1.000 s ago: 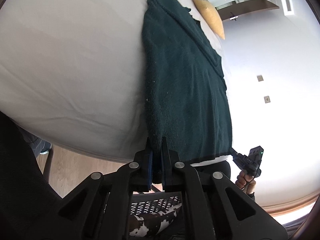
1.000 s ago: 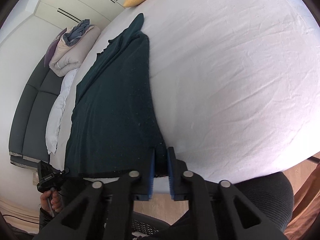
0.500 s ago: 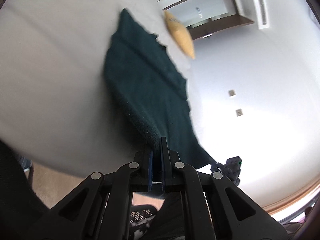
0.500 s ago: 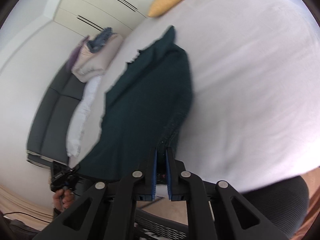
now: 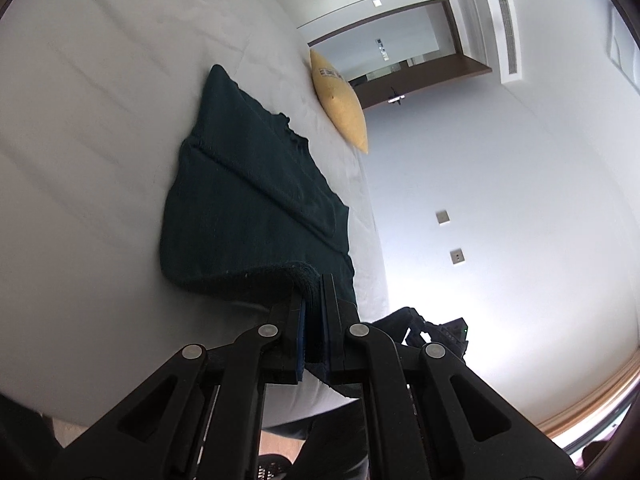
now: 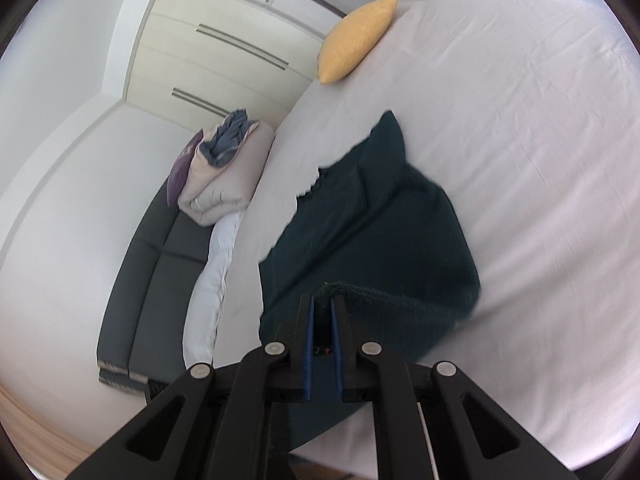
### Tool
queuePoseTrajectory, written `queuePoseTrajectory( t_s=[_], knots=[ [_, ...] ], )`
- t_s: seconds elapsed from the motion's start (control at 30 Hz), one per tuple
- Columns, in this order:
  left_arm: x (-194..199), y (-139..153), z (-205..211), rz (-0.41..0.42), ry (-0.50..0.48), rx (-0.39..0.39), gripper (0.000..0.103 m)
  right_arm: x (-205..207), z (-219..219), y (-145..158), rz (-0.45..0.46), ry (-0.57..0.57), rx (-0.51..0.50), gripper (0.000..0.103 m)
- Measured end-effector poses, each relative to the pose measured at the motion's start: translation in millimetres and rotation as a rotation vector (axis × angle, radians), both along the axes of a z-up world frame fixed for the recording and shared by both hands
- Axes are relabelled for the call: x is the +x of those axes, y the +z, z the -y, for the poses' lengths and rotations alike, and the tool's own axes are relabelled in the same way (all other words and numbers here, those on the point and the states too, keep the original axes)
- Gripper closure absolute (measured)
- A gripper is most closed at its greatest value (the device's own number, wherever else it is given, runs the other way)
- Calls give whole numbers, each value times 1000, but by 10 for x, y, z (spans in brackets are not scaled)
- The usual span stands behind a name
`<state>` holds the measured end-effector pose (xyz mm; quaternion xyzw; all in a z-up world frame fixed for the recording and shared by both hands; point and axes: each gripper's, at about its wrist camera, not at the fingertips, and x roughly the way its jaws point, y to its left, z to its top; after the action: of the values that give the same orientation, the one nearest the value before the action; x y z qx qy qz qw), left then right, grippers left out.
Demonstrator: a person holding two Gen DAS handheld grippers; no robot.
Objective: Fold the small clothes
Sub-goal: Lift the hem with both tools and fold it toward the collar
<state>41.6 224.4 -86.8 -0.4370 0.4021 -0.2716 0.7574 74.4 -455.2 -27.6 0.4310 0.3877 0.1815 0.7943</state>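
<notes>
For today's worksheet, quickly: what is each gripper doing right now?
Left gripper: shut on the dark green garment, hem lifted.
Right gripper: shut on the same garment's hem.

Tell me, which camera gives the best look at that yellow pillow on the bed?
The right wrist view: the yellow pillow lies broadside, unobstructed, at the bed's far edge. The left wrist view shows it too, more edge-on, though some printed marks are visible there.

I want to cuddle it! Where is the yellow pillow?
The yellow pillow lies at the far edge of the white bed, beyond the dark green garment; the left wrist view also shows it past the garment.
</notes>
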Motion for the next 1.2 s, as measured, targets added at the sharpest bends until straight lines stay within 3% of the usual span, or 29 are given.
queuePoseTrajectory(
  t_s=[0.3,0.57,0.7,0.87,1.2],
  knots=[
    [830,58,-61,-9,41,6,99,983,-159,60,-6,-31,-45,94],
    [1899,17,-6,-34,65,24,99,1845,-224,-81,-31,-71,-89,94],
    [2425,-121,-59,-73,96,18,99,2194,-162,-231,-59,-114,-96,94],
    [3026,-329,-75,-119,116,72,98,2537,-14,-480,-113,-172,-107,94],
    [3770,-826,-6,-183,133,146,98,2859,151,-871,-193,-233,-139,94]
  ],
)
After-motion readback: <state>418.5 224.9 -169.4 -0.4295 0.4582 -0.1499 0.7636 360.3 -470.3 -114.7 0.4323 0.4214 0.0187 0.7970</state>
